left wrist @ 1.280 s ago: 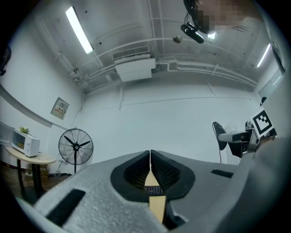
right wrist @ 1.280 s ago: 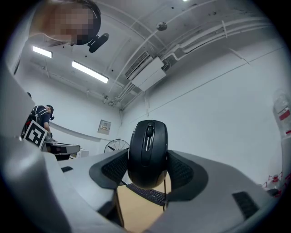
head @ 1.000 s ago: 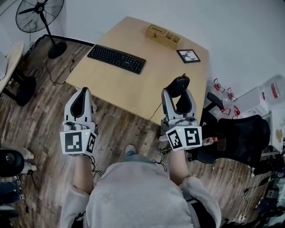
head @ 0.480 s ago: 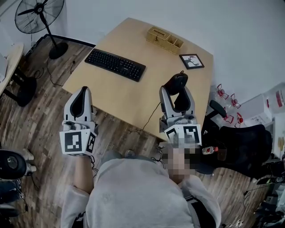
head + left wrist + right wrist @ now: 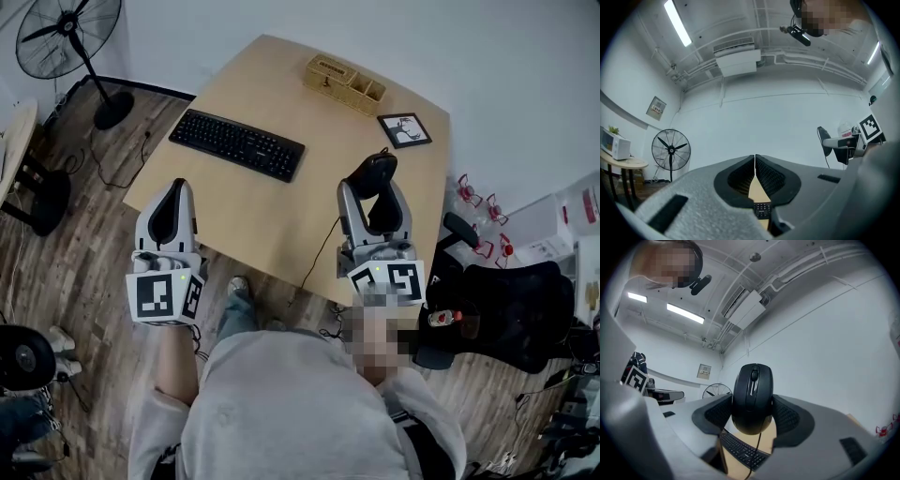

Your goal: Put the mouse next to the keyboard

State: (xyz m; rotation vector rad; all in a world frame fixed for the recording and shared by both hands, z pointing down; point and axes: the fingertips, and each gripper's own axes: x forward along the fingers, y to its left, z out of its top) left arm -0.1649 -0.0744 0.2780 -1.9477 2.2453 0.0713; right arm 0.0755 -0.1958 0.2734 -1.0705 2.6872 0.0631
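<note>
The left gripper point(image 5: 172, 192) is hovering just off the near edge of the bench point(image 5: 281, 211), jaws pressed together on nothing, placed as before. The right gripper point(image 5: 376, 186) is carrying the mouse point(image 5: 373, 174) clamped between its jaws above the bench's 3 o'clock side, slightly farther in than a second ago. The keyboard point(image 5: 236, 143) is lying well apart, toward 10 o'clock.
</note>
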